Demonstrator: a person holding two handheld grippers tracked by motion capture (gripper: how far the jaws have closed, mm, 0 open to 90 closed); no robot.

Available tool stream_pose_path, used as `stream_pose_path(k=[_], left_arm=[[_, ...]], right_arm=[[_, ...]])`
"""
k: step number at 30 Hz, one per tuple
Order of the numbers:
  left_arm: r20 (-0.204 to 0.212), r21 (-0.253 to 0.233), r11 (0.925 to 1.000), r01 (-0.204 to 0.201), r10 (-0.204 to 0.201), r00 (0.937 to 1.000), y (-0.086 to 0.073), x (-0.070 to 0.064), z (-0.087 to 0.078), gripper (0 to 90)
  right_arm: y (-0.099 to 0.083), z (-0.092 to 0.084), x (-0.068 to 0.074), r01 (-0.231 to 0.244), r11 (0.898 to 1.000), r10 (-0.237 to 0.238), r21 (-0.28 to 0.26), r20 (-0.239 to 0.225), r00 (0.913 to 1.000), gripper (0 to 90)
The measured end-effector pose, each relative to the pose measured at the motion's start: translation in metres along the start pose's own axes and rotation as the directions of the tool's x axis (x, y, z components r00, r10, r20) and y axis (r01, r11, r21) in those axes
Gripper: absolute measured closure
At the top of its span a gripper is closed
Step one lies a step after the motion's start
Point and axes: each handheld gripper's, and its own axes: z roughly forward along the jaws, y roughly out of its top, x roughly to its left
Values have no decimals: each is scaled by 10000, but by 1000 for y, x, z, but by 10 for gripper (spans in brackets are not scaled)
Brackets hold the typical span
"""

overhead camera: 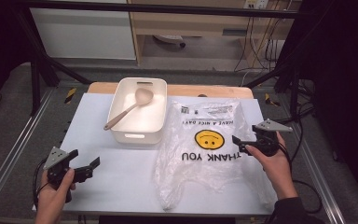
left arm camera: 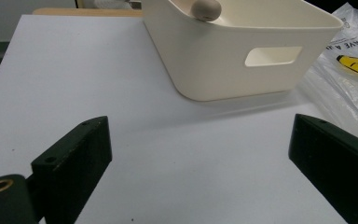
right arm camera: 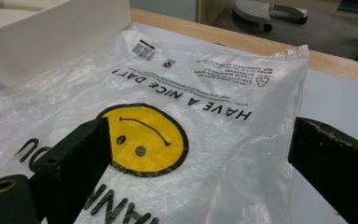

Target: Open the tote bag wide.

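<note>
A clear plastic bag [overhead camera: 205, 149] with a yellow smiley face and black lettering lies flat on the right half of the table; the smiley [right arm camera: 144, 139] lies just ahead of the right jaws. A cream bin [overhead camera: 139, 112] at the middle back holds a beige spoon [overhead camera: 129, 108] leaning on its front left rim. My left gripper [overhead camera: 85, 163] hovers open over the bare front left of the table, pointing toward the bin [left arm camera: 242, 51]. At the bag's right edge my right gripper [overhead camera: 238, 143] stands open, its jaws apart above the plastic with nothing between them.
The white table top [overhead camera: 121, 182] ends on a wooden strip [overhead camera: 205, 89] at the back. Black frame bars [overhead camera: 46, 60] cross behind and beside the table. Cables [overhead camera: 256, 42] hang at the back right, and a cable trails from each gripper.
</note>
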Motion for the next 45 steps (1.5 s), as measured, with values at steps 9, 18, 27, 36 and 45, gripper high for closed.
stream_pose_path(k=[9, 18, 27, 36, 45], left_arm=[[40, 203, 9998, -6, 5, 10000, -1, 0, 2, 56], [35, 323, 9995, 7, -8, 10000, -1, 0, 4, 58], [-1, 374, 9992, 118, -118, 9999, -2, 1, 5, 60], [-51, 535, 9984, 160, -157, 9999, -3, 2, 7, 63], [49, 543, 9985, 119, -122, 9999, -3, 1, 7, 64]], right_arm=[[1, 17, -30, -349, 9982, 338, 496, 225, 9992, 110], [-9, 50, -59, -592, 9891, 490, 1348, 785, 9957, 226], [-18, 87, -75, -944, 9774, 800, 1890, 822, 9934, 304], [-24, 92, -77, -1056, 9758, 1088, 1915, -59, 9940, 866], [-26, 91, -97, -1914, 9738, 1819, 1226, 847, 9797, 900]])
